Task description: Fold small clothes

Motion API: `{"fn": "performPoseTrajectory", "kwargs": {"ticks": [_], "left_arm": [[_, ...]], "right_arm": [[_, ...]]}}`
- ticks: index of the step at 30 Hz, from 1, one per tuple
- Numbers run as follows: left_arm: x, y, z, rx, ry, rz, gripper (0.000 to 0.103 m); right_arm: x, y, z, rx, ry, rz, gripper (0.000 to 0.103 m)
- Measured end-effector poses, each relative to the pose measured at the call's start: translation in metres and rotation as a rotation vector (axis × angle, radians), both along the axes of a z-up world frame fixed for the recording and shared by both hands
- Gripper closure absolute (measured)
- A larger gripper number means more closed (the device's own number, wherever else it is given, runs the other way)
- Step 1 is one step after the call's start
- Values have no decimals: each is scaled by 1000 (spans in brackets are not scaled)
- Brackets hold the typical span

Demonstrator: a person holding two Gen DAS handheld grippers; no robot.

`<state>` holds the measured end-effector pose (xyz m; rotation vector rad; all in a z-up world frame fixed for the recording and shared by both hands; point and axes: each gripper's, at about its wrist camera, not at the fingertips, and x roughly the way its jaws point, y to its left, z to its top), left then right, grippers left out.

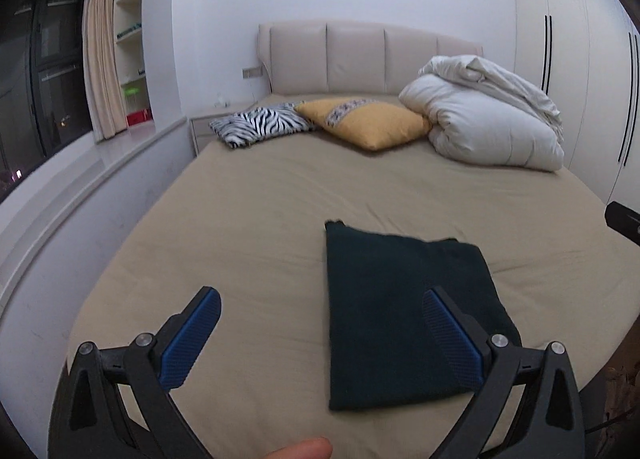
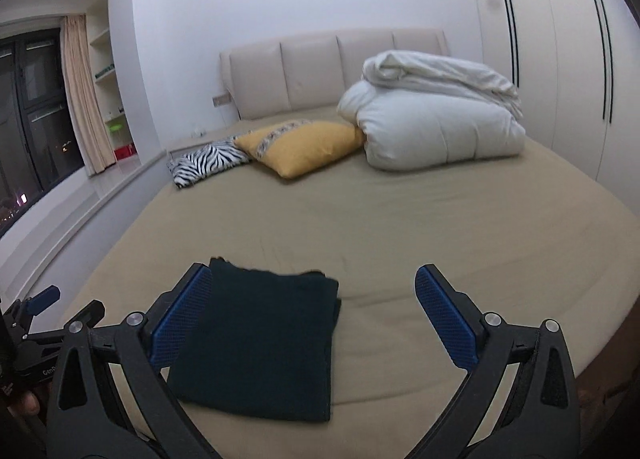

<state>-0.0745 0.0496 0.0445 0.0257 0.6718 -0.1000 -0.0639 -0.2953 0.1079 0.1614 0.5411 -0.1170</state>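
A dark green garment [image 1: 380, 311] lies folded into a flat rectangle on the tan bed sheet [image 1: 260, 199], near the bed's front edge. My left gripper [image 1: 320, 295] hovers above the bed, wide open, nothing between its blue pads; its right finger [image 1: 448, 335] overlaps the garment in the picture. In the right wrist view the same garment [image 2: 264, 343] sits low and left. My right gripper [image 2: 316, 275] is also wide open and empty, raised over the bed. The left gripper [image 2: 44, 303] shows at the left edge of that view.
A zebra-print pillow [image 1: 260, 125], a yellow cushion [image 1: 368, 123] and a bundled white duvet [image 1: 488, 119] lie by the padded headboard [image 1: 360, 55]. A window ledge [image 1: 80, 175] runs along the left, wardrobes [image 2: 560, 39] along the right. A fingertip [image 1: 304, 449] shows at the bottom edge.
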Motion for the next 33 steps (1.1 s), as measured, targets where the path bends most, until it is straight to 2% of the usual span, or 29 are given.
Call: {"fn": "performPoseTrajectory", "kwargs": {"ticks": [6, 14, 17, 22, 33], "left_arm": [[10, 0, -44, -8, 121, 11, 0], [10, 8, -76, 0, 178, 27, 0], [12, 10, -82, 0, 195, 32, 0], [13, 12, -83, 1, 198, 31, 0], [11, 10, -84, 4, 201, 22, 0]], "right_arm": [[26, -4, -88, 48, 185, -16, 0], [53, 0, -158, 36, 302, -16, 0], [57, 0, -176, 16, 332, -21, 0], [57, 2, -180, 16, 334, -9, 0], [45, 12, -164, -17, 338, 15, 0]]}}
